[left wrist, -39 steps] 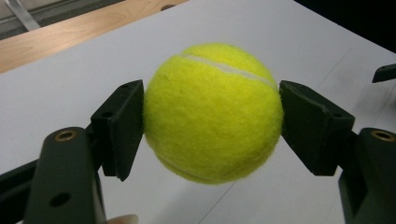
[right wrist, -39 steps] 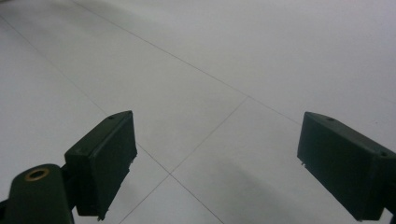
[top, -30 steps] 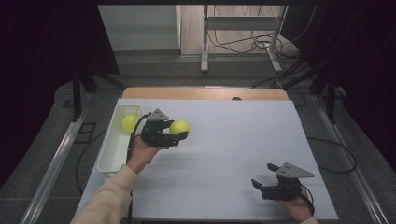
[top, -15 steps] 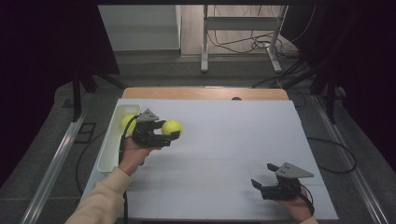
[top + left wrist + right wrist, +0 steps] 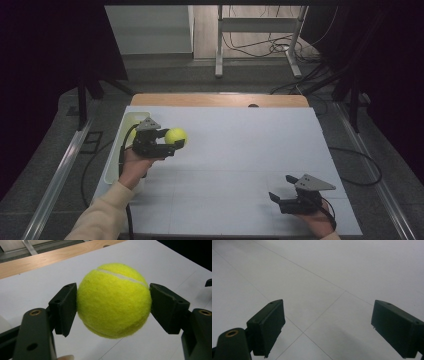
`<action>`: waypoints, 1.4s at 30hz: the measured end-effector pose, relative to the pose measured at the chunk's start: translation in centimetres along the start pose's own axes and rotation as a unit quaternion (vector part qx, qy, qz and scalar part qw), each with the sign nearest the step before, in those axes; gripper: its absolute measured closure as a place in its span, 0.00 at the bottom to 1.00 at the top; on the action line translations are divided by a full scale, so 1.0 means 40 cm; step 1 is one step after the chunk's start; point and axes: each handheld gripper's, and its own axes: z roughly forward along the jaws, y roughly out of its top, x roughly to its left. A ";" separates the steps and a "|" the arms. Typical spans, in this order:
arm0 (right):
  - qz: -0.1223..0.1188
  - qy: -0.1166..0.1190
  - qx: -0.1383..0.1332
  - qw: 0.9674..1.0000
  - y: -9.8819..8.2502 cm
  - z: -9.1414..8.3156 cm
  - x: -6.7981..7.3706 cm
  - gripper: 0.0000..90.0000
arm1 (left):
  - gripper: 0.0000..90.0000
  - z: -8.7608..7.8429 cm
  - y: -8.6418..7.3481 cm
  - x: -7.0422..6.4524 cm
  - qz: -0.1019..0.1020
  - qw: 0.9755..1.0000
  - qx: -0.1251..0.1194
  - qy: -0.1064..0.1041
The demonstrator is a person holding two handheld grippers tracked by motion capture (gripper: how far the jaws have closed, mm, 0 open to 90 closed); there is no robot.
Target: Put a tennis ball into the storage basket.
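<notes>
Left hand (image 5: 134,167): comes in from the lower left, sleeve along the counter's left edge, wrist bent so the gripper points to the right across the counter.
Left gripper (image 5: 176,144): held just beside the tray, its grey plate facing up, cable looping back toward the forearm.
Left jaws: clenched on the tennis ball, one pad pressed against each side of it, as the left gripper view shows close up.
Tennis ball (image 5: 113,300): yellow, with a white seam across the top, caught between the left jaws and carried clear of the counter surface, near the tray's far end.
Tray (image 5: 127,123): pale, long and narrow, lying along the left edge of the counter; most of it is hidden behind the left hand and gripper.
Right hand (image 5: 320,224): at the lower right corner, low over the counter, well apart from the ball.
Right gripper (image 5: 274,199): lies nearly level, pointing left.
Right jaws: released, spread wide with nothing but bare counter between them.
Counter (image 5: 250,150): white sheet with faint seams, a wooden strip along its far edge.
</notes>
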 end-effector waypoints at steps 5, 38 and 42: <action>0.000 -0.001 0.001 1.000 0.000 0.000 0.000 0.14 | 0.30 -0.013 -0.004 0.007 0.002 1.000 0.002 0.006; 0.000 -0.002 0.002 1.000 0.000 0.003 -0.001 0.14 | 0.30 -0.121 -0.022 0.115 -0.039 0.997 -0.022 0.064; 0.000 -0.001 0.001 1.000 0.000 0.004 0.000 0.14 | 0.30 -0.137 -0.025 0.131 -0.046 0.996 -0.029 0.073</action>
